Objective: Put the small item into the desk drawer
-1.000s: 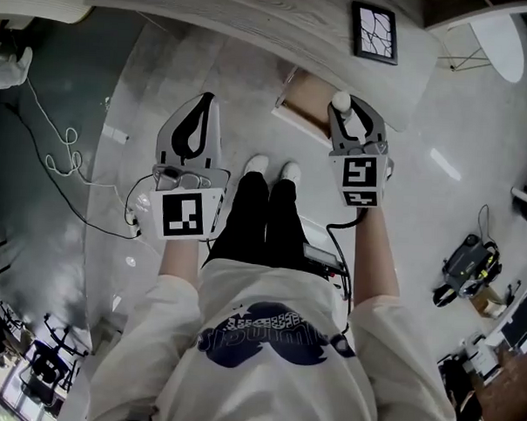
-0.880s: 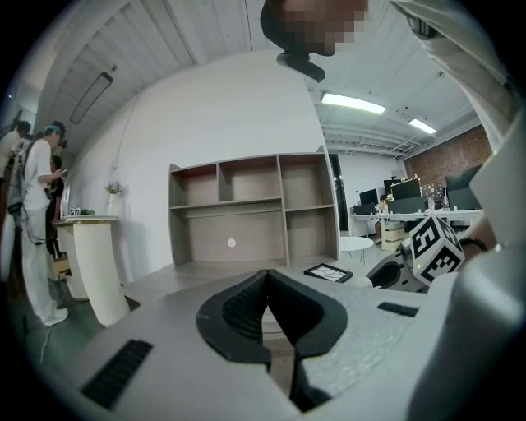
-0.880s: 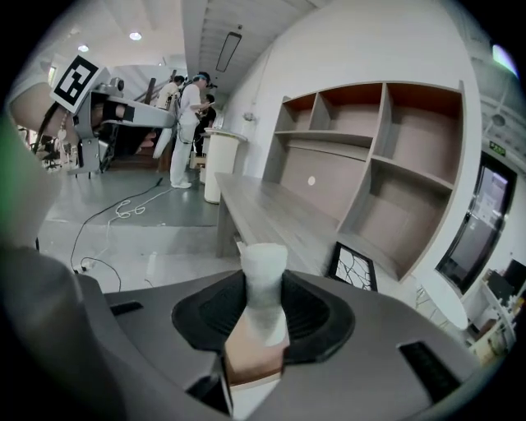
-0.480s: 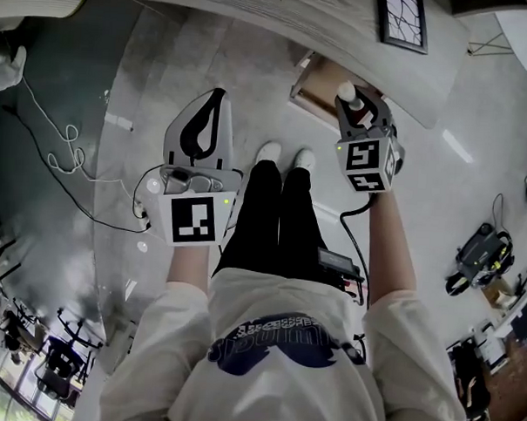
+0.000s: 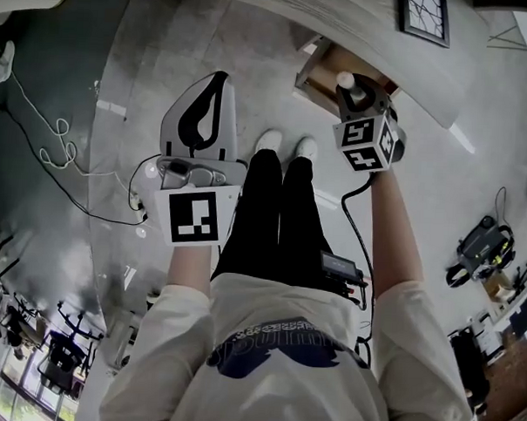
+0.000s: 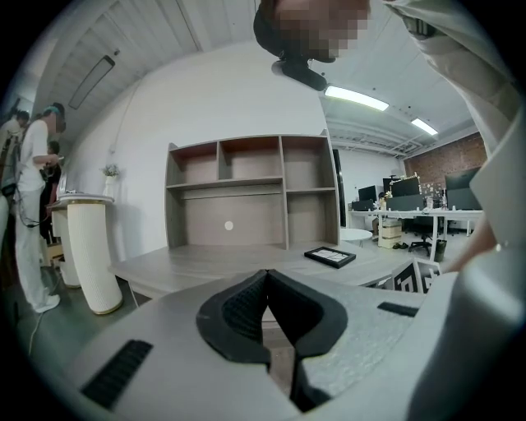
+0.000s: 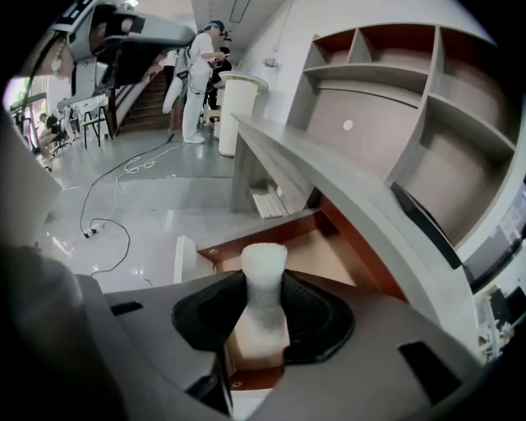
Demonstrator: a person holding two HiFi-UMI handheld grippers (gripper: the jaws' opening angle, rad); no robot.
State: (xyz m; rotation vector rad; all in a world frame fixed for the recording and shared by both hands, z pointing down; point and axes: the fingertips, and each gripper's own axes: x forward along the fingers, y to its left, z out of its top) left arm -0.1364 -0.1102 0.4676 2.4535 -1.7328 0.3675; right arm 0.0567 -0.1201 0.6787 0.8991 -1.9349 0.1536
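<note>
Right gripper (image 5: 352,89): jaws are clamped on the small white item (image 7: 265,275), one pad on each side of its narrow body. The item's long axis runs along the jaws. Its wider, rounded head stands clear beyond the jaw tips and points forward and down, and its base sits back between the pads.

Location: the item is carried in the air, in line with the open desk drawer (image 7: 333,256). It is not resting in the drawer. In the head view its white head (image 5: 345,80) shows over the drawer (image 5: 324,75), which is pulled out from under the desk (image 5: 255,2).

Left gripper (image 5: 215,83): jaws are closed tip to tip with nothing between them (image 6: 265,279). It is held level and faces the desk top (image 6: 205,265), well apart from the drawer.
</note>
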